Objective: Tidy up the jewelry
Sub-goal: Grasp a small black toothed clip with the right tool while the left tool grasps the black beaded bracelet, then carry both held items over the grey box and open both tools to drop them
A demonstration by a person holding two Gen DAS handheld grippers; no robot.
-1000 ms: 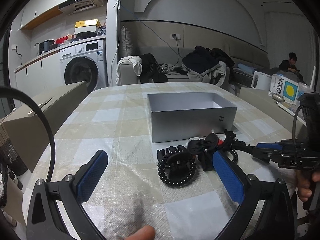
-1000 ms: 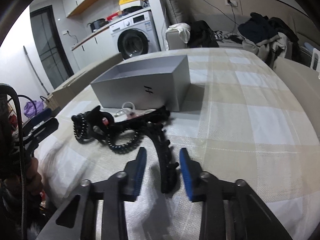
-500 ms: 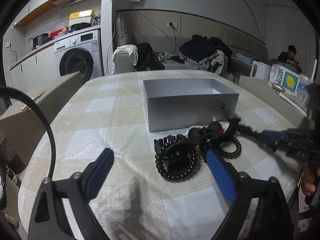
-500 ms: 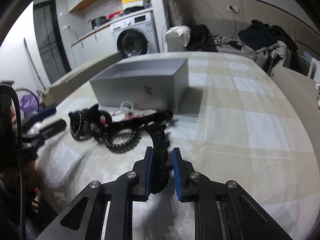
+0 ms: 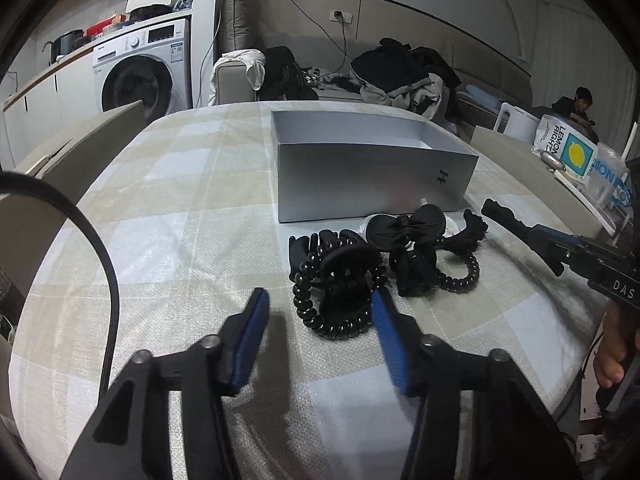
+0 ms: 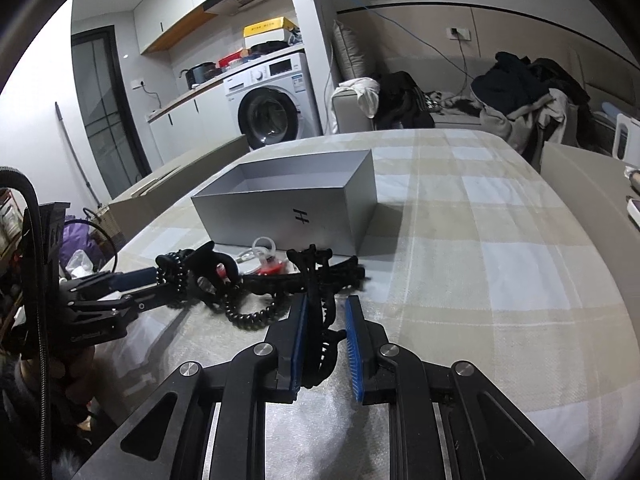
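Note:
A pile of black hair pieces lies in front of an open grey box. It includes a coil tie wrapped round a claw clip, a bow and a second coil. My left gripper has its jaws closing around the coil tie and claw clip. The right pad is at the coil's edge and the left pad stands clear of it. My right gripper is shut on a long black toothed hair clip. A red piece and a white ring lie by the box.
The table wears a beige and white checked cloth. Chair backs stand at its left and right edges. A lemon-print bag is on the right. Beyond are a sofa with clothes, a washing machine and a seated person.
My left gripper's jaws have narrowed from wide open to close around the coil tie. My right gripper has shut on the long black clip, and its view has tipped slightly upward.

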